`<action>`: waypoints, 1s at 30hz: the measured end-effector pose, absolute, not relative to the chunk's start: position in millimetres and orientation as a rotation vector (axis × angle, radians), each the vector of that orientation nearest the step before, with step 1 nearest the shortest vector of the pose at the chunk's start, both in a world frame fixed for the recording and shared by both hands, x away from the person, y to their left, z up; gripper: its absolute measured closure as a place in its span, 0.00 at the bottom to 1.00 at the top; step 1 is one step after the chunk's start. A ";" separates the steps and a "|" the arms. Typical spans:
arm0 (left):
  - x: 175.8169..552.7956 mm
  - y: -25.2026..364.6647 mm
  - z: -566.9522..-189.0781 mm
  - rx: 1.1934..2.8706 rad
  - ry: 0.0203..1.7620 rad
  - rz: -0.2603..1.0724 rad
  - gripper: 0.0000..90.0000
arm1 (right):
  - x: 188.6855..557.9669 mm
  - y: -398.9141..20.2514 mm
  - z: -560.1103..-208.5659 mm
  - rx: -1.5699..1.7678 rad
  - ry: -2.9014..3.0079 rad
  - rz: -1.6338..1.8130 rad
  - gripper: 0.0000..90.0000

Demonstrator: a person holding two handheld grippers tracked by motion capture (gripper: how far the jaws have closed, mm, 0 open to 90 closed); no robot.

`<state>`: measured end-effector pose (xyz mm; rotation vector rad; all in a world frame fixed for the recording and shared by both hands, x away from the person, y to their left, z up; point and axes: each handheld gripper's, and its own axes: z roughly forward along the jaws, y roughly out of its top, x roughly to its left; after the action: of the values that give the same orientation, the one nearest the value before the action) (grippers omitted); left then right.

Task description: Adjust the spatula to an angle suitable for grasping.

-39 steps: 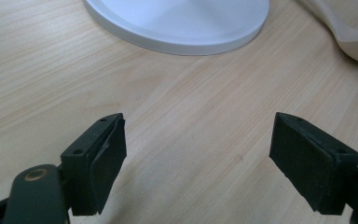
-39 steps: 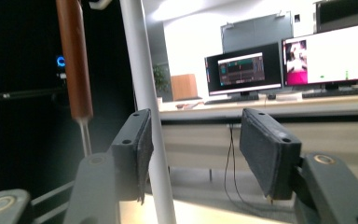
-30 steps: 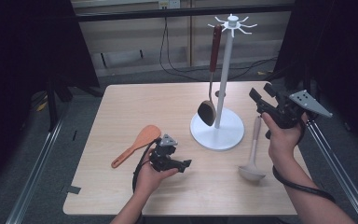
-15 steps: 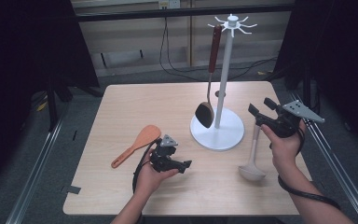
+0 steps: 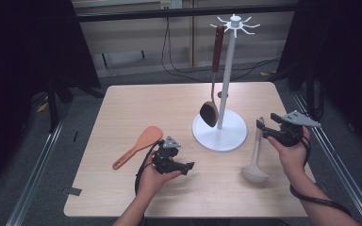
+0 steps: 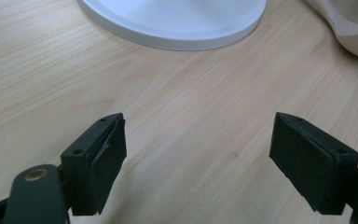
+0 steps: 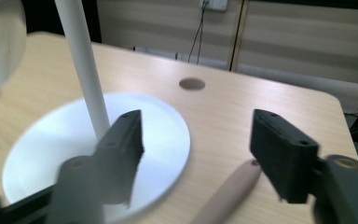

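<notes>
Nearest, at the table's (image 5: 122, 188) near edge, the left gripper (image 5: 181, 165) rests low with jaws spread wide and nothing between them, an orange spatula (image 5: 139, 146) lying just left of it. At near right a beige ladle (image 5: 256, 157) lies flat, and the right gripper (image 5: 264, 127), jaws released and empty, hovers over its handle tip. Farther off stands a white rack (image 5: 226, 89) with one dark spoon (image 5: 212, 94) hanging; judging by that, one utensil is hung while ladle and spatula remain.
</notes>
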<state>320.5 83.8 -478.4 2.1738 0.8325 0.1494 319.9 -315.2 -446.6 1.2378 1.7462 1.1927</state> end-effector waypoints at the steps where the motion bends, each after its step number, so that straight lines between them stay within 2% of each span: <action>1: 320.3 84.1 -478.2 2.178 0.835 0.148 0.21 | 320.3 -316.4 -449.5 1.235 1.759 1.178 0.43; 4: 320.5 84.4 -478.7 2.179 0.834 0.142 0.21 | 321.4 -320.7 -457.8 1.240 1.800 1.139 0.54; 5: 320.5 84.4 -478.7 2.179 0.834 0.142 0.21 | 321.4 -320.7 -457.8 1.240 1.800 1.139 0.54; 6: 320.4 84.2 -478.8 2.179 0.835 0.146 0.21 | 322.0 -323.3 -463.1 1.239 1.827 1.114 0.65; 13: 321.9 83.6 -480.4 2.173 0.834 0.140 0.21 | 325.0 -327.9 -475.6 1.262 1.901 1.008 0.92; 18: 321.6 83.2 -479.6 2.179 0.834 0.143 0.21 | 330.0 -331.5 -485.4 1.318 1.961 0.972 0.99; 30: 321.7 84.0 -479.7 2.178 0.837 0.148 0.21 | 337.3 -335.2 -504.0 1.420 2.010 0.933 1.00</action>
<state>321.7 84.0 -479.7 2.1776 0.8365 0.1482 337.3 -335.2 -504.0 1.4202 2.0104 0.9329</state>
